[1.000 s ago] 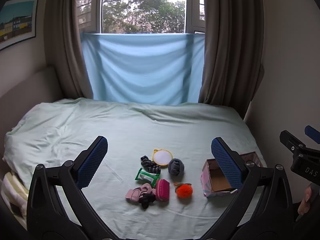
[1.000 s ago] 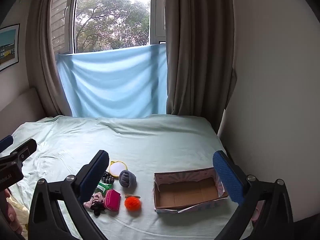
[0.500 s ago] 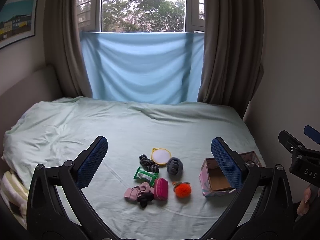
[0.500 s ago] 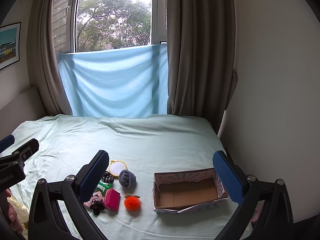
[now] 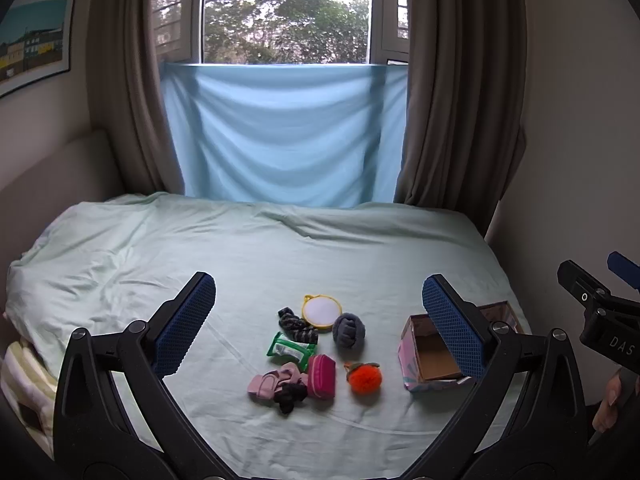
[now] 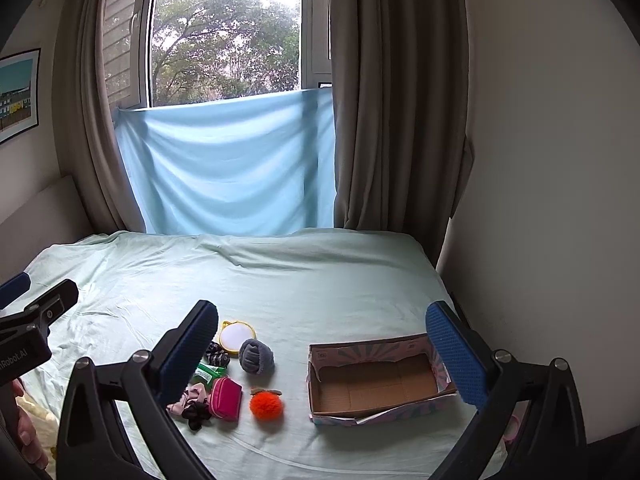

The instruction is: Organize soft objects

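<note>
Your pale green bed (image 5: 320, 256) carries an open pink cardboard box (image 6: 376, 380); a cluster of small soft items, including a fluffy orange pompom (image 6: 267, 405), lies left of it. Your left hand-held gripper (image 5: 320, 320) and right hand-held gripper (image 6: 320, 344) hover spread wide, empty.

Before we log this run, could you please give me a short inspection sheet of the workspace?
Surface: bed sheet, pale green, wrinkled.
Job's things: orange pom-pom, pink pouch, grey knot ball, scrunchies, green packet lie clustered; cardboard box open, empty.
Clutter: round mirror beside the ball.
Grippers: left gripper and right gripper open, holding nothing.
Cables: nothing seen.
Surroundings: window, curtains, blue cloth.
</note>
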